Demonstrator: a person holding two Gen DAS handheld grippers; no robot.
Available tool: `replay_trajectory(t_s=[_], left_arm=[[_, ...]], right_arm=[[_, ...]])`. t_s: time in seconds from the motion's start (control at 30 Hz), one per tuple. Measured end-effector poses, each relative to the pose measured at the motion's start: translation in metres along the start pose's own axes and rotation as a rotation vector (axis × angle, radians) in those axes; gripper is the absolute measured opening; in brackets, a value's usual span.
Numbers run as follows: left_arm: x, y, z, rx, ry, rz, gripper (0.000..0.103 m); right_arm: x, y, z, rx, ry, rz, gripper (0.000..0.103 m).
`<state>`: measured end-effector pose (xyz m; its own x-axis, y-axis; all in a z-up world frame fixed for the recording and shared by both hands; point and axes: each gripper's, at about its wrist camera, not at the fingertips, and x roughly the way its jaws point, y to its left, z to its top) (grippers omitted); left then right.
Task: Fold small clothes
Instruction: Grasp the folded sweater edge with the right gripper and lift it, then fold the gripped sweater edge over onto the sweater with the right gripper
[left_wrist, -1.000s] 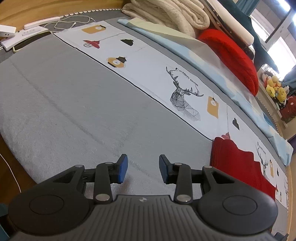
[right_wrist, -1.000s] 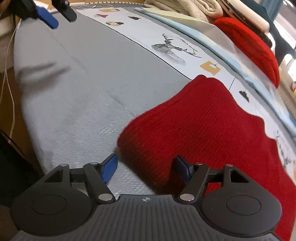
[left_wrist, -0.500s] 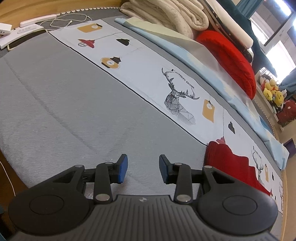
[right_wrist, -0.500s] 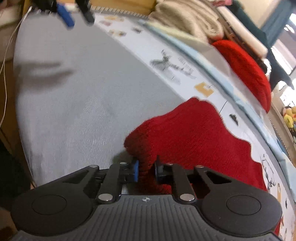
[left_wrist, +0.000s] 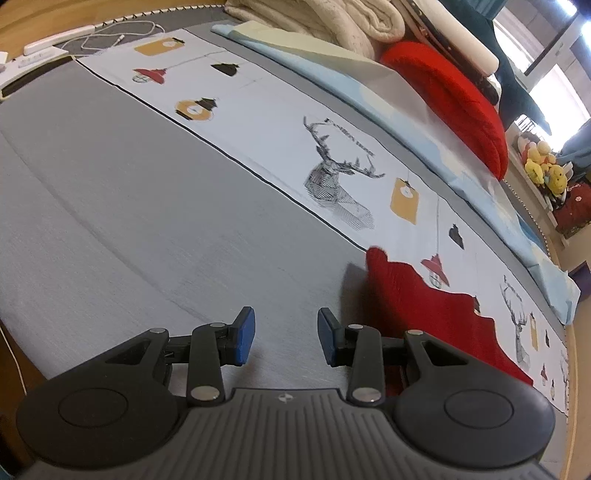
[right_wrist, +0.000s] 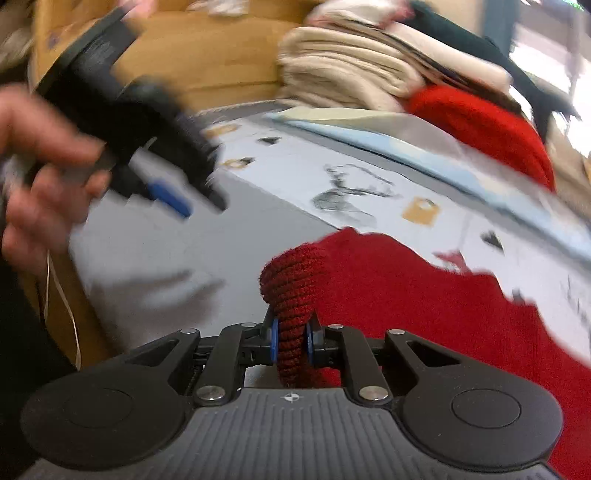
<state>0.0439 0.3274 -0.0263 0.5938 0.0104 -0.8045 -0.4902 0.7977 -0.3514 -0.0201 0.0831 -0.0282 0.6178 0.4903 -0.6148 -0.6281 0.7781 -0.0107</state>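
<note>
A grey bed cover (left_wrist: 155, 206) fills the left wrist view, with a white printed strip (left_wrist: 280, 147) of deer and lantern motifs running along its far side, and beyond it a folded cream blanket (left_wrist: 332, 26) and a red cushion (left_wrist: 454, 96). The left gripper (left_wrist: 286, 334) hangs over bare grey cloth, its blue-padded fingers (left_wrist: 245, 334) apart and holding nothing. The red knit garment (left_wrist: 424, 310) lies to its right, partly over the printed strip. In the right wrist view, blurred by motion, the right gripper (right_wrist: 291, 339) has its fingers clamped on a bunched fold of the red knit garment (right_wrist: 424, 295), lifted off the bed. At far left a hand (right_wrist: 37, 177) holds the left gripper (right_wrist: 188, 195) above the grey cover.
</note>
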Motion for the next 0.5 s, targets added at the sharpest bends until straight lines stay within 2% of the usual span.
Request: replay_trajectory(t_s=[0.13, 0.23, 0.3, 0.4, 0.5], left_arm=[[0.007, -0.024, -0.006, 0.042, 0.012, -0.005, 0.041], [0.014, -0.043, -0.012, 0.08, 0.023, -0.006, 0.041], [0.018, -0.055, -0.017, 0.105, 0.029, -0.012, 0.041], [0.024, -0.073, -0.023, 0.141, 0.039, -0.018, 0.041], [0.029, -0.088, -0.029, 0.171, 0.048, -0.024, 0.041]], right_arm=[[-0.046, -0.047, 0.006, 0.187, -0.123, -0.037, 0.014], [-0.093, -0.101, -0.01, 0.38, -0.216, -0.139, 0.013], [-0.118, -0.136, -0.034, 0.505, -0.243, -0.235, 0.013], [-0.148, -0.189, -0.082, 0.701, -0.217, -0.401, 0.013], [-0.158, -0.23, -0.133, 0.878, -0.085, -0.536, 0.014]])
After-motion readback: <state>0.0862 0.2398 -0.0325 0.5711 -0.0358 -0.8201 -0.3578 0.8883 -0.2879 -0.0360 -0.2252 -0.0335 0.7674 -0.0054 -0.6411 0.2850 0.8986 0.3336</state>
